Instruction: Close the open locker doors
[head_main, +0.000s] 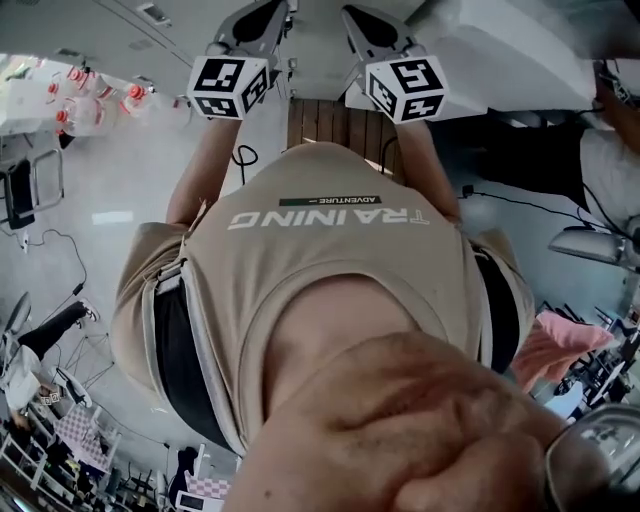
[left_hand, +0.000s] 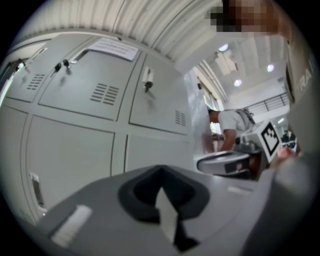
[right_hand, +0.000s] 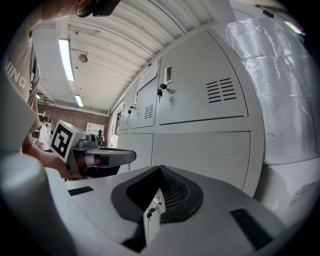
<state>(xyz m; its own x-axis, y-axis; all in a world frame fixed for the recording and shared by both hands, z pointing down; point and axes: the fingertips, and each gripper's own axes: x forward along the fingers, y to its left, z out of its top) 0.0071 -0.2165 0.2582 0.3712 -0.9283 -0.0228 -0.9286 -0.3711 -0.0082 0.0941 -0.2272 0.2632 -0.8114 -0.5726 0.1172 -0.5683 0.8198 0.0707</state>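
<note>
Grey lockers (left_hand: 100, 95) fill the left gripper view; their doors lie flush, with keys in two locks (left_hand: 148, 85) and a paper sheet (left_hand: 114, 48) on one door. The same lockers (right_hand: 200, 105) run along the right gripper view, a key (right_hand: 161, 90) hanging in an upper door. No door stands ajar in any view. My left gripper (left_hand: 167, 210) is shut with nothing in it, and so is my right gripper (right_hand: 152, 210). In the head view both grippers (head_main: 262, 20) (head_main: 370, 22) are held side by side in front of my chest.
A plastic-wrapped white bulk (right_hand: 272, 85) stands to the right of the lockers. A person (left_hand: 227, 125) is bent over in the background. In the head view my own shirt (head_main: 320, 260) fills the middle, with a wooden panel (head_main: 330, 122) beyond it and bottles (head_main: 90, 100) at the upper left.
</note>
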